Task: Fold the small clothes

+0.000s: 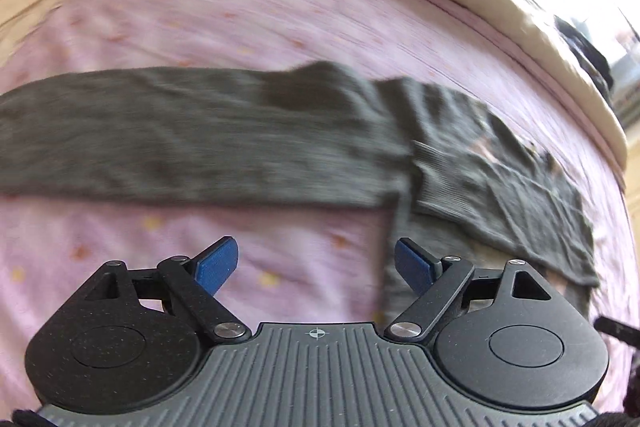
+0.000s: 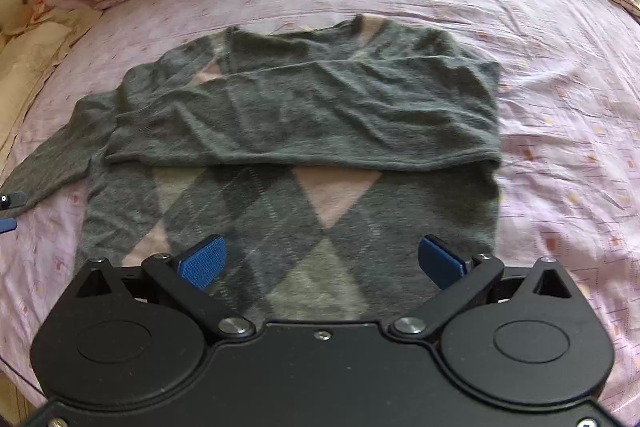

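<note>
Now we hold both sets of fingers (image 1: 316,263) (image 2: 322,259) wide apart and empty above the grey sweater (image 2: 296,115), one sleeve (image 2: 304,115) folded across it ahead.

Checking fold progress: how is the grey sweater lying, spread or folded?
Partly folded. In the right wrist view one sleeve lies across the sweater chest; the other sleeve lies out on the pink bedsheet.

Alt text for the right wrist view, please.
A grey knitted argyle sweater lies on a pink patterned bedsheet, one sleeve folded across its chest. The open right hand-held gripper hovers above its hem, holding nothing.
</note>
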### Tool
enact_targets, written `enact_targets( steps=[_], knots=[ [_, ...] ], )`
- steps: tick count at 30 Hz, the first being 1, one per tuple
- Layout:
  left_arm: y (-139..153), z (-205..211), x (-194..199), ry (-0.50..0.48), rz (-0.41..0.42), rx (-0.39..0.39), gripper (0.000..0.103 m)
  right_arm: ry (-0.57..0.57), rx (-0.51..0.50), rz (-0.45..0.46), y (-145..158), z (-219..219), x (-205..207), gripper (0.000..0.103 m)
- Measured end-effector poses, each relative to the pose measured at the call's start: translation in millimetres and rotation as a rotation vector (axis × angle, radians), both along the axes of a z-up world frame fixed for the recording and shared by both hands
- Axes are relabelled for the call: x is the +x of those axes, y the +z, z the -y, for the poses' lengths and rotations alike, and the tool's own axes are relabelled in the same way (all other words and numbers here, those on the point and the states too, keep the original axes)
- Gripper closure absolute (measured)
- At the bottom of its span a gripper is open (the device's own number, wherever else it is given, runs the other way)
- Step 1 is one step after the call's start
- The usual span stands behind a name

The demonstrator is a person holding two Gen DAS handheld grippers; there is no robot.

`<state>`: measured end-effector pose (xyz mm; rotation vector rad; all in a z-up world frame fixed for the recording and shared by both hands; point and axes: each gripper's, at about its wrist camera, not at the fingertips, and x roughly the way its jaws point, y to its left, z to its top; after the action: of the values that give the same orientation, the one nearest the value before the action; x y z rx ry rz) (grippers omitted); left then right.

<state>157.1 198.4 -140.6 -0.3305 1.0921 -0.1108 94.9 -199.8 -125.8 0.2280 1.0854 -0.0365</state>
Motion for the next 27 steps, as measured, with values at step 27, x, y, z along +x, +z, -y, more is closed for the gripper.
enact_targets(
  steps=[27],
  knots=[
    [-39.0,-217.4,20.3,0.401,0.043,-0.088,0.008,0.217,0.013,-0.034,20.2,-130.4,32.6,0.000]
  ],
)
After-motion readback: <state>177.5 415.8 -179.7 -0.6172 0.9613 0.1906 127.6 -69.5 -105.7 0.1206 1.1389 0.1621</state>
